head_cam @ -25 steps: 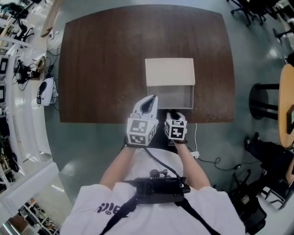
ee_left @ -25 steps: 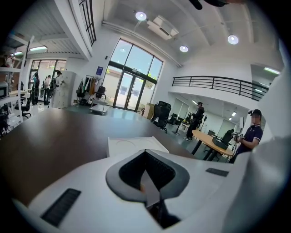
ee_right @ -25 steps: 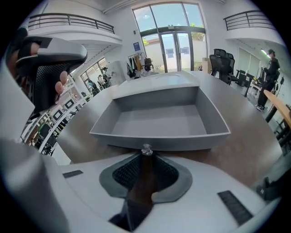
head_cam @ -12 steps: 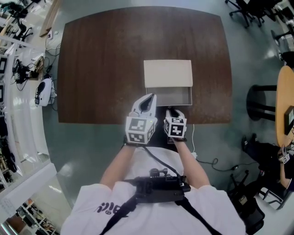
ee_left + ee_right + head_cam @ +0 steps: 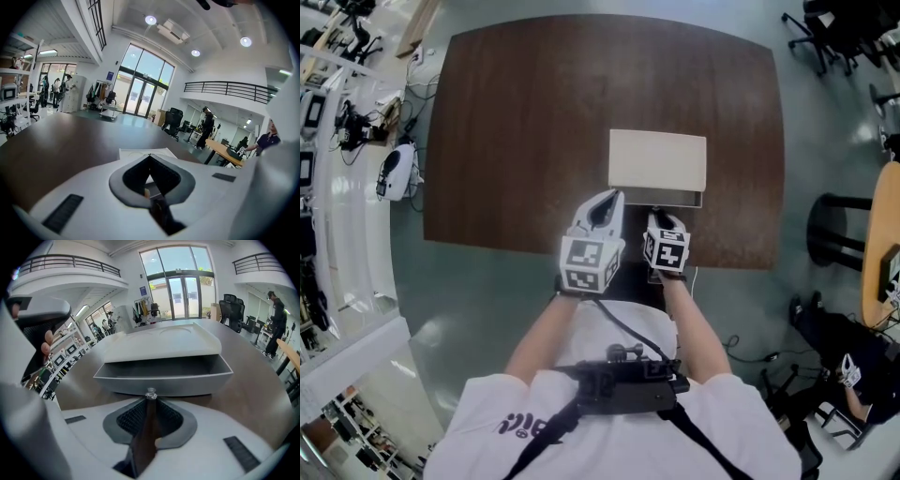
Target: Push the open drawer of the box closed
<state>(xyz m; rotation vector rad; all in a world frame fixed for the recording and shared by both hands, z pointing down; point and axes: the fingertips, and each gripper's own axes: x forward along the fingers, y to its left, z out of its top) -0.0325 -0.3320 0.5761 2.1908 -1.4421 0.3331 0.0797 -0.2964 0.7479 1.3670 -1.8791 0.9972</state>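
Where the box (image 5: 657,159) is set on the dark brown desk (image 5: 516,141), right of the middle and toward the near edge, its long axis is seen to run left to right and its drawer (image 5: 164,378) is turned toward the near side, facing the person. The box is a low, cream-white block with a plain flat top on which faint round outlines can be made out. The drawer is drawn out only a short way at the near face; its walls and inside are grey, and a small clear knob (image 5: 150,393) is fixed at the middle of its front. The right gripper (image 5: 664,221) is held at the near edge of the desk, pointed at the drawer front, its jaws brought together with the tips right at the knob; whether the knob is pinched cannot be told. The left gripper (image 5: 602,208) is held just left of it, beside the box's near left corner, its jaws likewise closed with nothing between them.
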